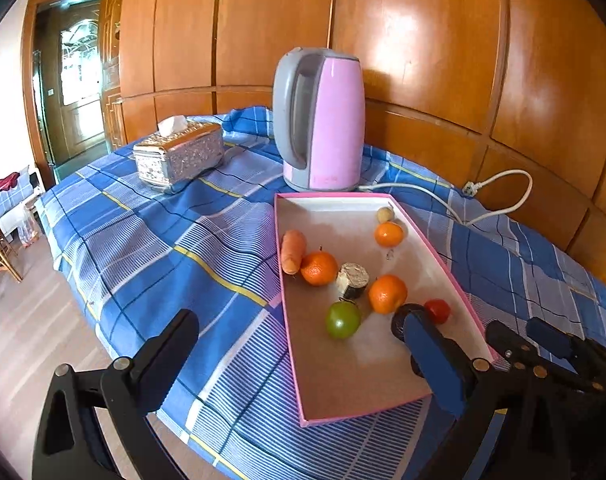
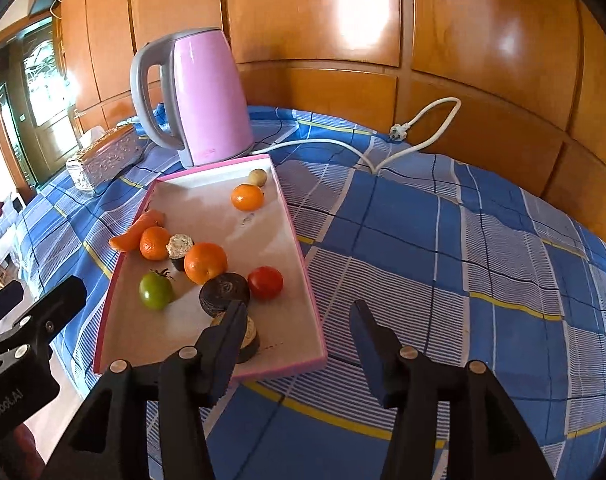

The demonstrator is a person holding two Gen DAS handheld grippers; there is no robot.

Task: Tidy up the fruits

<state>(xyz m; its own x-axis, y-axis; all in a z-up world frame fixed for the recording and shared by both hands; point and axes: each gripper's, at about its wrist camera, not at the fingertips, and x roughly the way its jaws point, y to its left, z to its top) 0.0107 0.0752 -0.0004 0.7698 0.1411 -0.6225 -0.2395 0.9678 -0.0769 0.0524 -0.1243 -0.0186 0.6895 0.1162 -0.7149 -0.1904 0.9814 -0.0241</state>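
Fruits (image 2: pixel 205 262); second dark roll (image 2: pixel 249 336) right-view only

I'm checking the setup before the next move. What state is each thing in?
Left gripper: open, empty.
Right gripper: open, empty.
Pink tray: lidless, holding produce.
Kettle: upright, lid closed.
Plug: unplugged, lying on the cloth.
Tissue box: tissue sticking out.
Carrot: leaning on the tray's rim.
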